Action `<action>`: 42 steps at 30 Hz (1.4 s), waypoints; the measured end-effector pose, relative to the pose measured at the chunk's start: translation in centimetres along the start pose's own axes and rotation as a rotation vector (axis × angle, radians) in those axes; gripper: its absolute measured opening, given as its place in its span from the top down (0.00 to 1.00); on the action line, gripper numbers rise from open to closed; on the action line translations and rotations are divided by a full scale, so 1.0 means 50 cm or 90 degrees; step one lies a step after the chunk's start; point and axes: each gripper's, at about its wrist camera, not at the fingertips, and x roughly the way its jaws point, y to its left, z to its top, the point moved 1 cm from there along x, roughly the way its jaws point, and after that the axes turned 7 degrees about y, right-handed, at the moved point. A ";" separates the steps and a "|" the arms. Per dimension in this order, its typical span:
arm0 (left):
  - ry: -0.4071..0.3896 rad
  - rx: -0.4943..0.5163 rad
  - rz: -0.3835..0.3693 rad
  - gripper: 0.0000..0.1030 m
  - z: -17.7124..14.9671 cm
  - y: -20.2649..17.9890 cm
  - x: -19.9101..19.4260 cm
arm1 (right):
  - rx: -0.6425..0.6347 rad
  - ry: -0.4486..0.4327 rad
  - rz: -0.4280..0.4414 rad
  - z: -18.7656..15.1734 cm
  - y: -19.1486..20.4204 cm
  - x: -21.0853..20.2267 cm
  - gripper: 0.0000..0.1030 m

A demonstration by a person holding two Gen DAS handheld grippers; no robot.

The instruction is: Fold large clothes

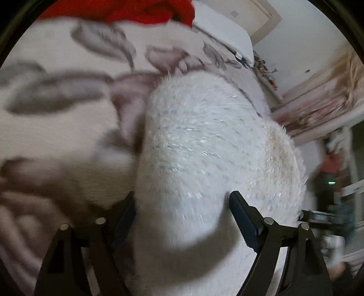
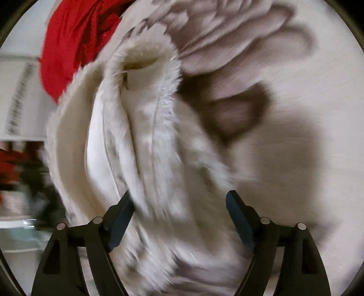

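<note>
Fluffy white garment (image 1: 204,148) with glinting tinsel fibres bulges straight out from between the black fingers of the left gripper (image 1: 182,205), whose blue-padded tips stand well apart with the thick fabric filling the gap between them; whether the pads actually press on it cannot be told from this view. The garment rises away from the fingers as one rounded hump, its long axis running roughly forward and slightly right, over a pale bedspread printed with grey-mauve flowers (image 1: 56,91). A crumpled red cloth (image 1: 145,11) lies at the far edge of the bed, well apart from the white piece. In the right wrist view, the right gripper (image 2: 179,205) likewise holds its fingers wide, and the same white garment (image 2: 136,136) passes between them as a bundle of several soft layers, stretching away up and to the left to a furry open cuff or collar (image 2: 145,63). It lies on the flowered bedspread (image 2: 307,102), with the red cloth (image 2: 72,45) just beyond its far end. Both views are blurred, so fine contact is unclear. Judging from this, both grippers sit equally near the garment, straddling it rather than beside it, so any coming fold likely turns on closing across these layers along that lengthwise axis.
</note>
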 end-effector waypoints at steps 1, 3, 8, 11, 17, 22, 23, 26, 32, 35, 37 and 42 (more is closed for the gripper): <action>-0.019 0.019 0.068 0.14 -0.017 -0.017 -0.020 | -0.003 -0.024 -0.063 -0.017 0.010 -0.019 0.12; -0.054 0.043 0.167 0.12 -0.052 -0.044 -0.050 | -0.013 -0.071 -0.175 -0.066 0.058 -0.036 0.12; -0.120 0.058 0.269 0.08 -0.136 -0.093 -0.143 | -0.028 -0.160 -0.336 -0.174 0.075 -0.143 0.12; -0.138 0.053 0.284 0.08 -0.184 -0.132 -0.211 | -0.014 -0.185 -0.341 -0.226 0.130 -0.212 0.11; -0.144 0.051 0.267 0.07 -0.214 -0.232 -0.313 | -0.012 -0.216 -0.329 -0.324 0.090 -0.446 0.11; -0.167 0.076 0.268 0.07 -0.288 -0.332 -0.450 | -0.010 -0.255 -0.331 -0.447 0.150 -0.602 0.11; -0.172 0.082 0.268 0.07 -0.304 -0.353 -0.481 | -0.008 -0.261 -0.331 -0.472 0.162 -0.632 0.11; -0.186 0.085 0.265 0.07 -0.347 -0.406 -0.562 | -0.009 -0.287 -0.339 -0.563 0.203 -0.741 0.11; -0.225 0.093 0.265 0.07 -0.450 -0.523 -0.748 | -0.026 -0.358 -0.338 -0.750 0.280 -0.956 0.11; -0.235 0.096 0.264 0.07 -0.491 -0.565 -0.811 | -0.040 -0.382 -0.330 -0.821 0.310 -1.035 0.11; -0.248 0.102 0.273 0.07 -0.527 -0.602 -0.859 | -0.052 -0.403 -0.333 -0.873 0.328 -1.089 0.11; -0.266 0.094 0.287 0.07 -0.588 -0.650 -0.937 | -0.061 -0.430 -0.320 -0.971 0.347 -1.181 0.11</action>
